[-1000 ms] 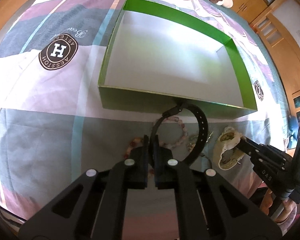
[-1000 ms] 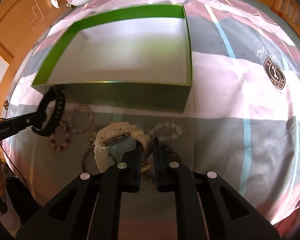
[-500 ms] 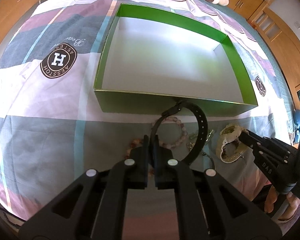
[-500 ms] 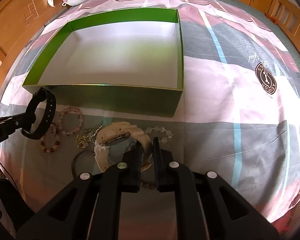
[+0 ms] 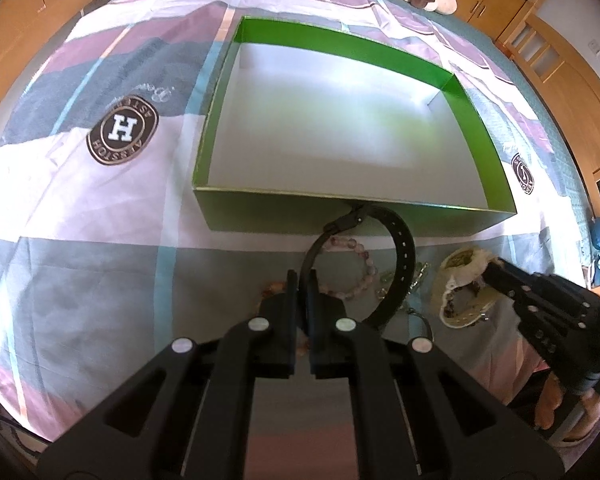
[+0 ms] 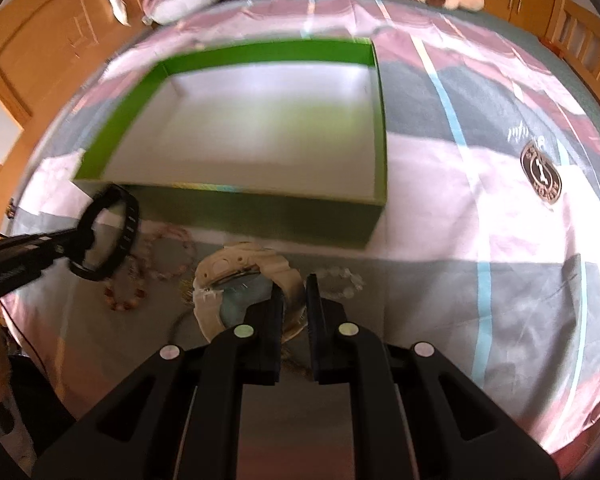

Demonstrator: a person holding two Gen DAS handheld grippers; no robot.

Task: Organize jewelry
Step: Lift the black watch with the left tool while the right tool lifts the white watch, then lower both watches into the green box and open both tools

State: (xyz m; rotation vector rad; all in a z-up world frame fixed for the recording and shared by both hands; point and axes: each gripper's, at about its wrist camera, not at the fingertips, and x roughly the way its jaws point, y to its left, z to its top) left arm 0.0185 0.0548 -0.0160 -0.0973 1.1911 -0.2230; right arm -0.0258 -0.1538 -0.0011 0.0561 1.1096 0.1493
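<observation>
1. Left wrist view: my left gripper (image 5: pixel 302 280) has its fingers clenched on the black strap (image 5: pixel 402 248). The strap curls up and to the right of my fingertips in an open loop, its buckle end at the near wall of the green box (image 5: pixel 476 120).
2. The box lies open on the bed (image 5: pixel 100 216) straight ahead of my fingers, its white floor bare.
3. Under the loop, just ahead of my fingertips, a pink bead bracelet (image 5: pixel 360 276) lies on the bedspread. A small gold-coloured piece (image 5: pixel 384 284) lies beside it, too small to identify.
4. Far to the right of my fingers, my right gripper (image 5: pixel 490 268) has its fingers grasping the cream watch (image 5: pixel 462 292).
5. Right wrist view: the cream watch (image 6: pixel 244 276) sits between the fingers (image 6: pixel 314 300) of my right gripper (image 6: pixel 294 300), pinched by its band, with its face ahead and to the left of them.
6. A clear bead bracelet (image 6: pixel 342 280) lies just right of my fingertips. The pink bead bracelet (image 6: pixel 170 252) and a reddish bead bracelet (image 6: pixel 124 292) lie to their left.
7. Farther left, the left gripper (image 6: pixel 74 244) holds the black strap (image 6: pixel 110 236) beside the box's (image 6: pixel 260 216) near corner. This view is blurred.
</observation>
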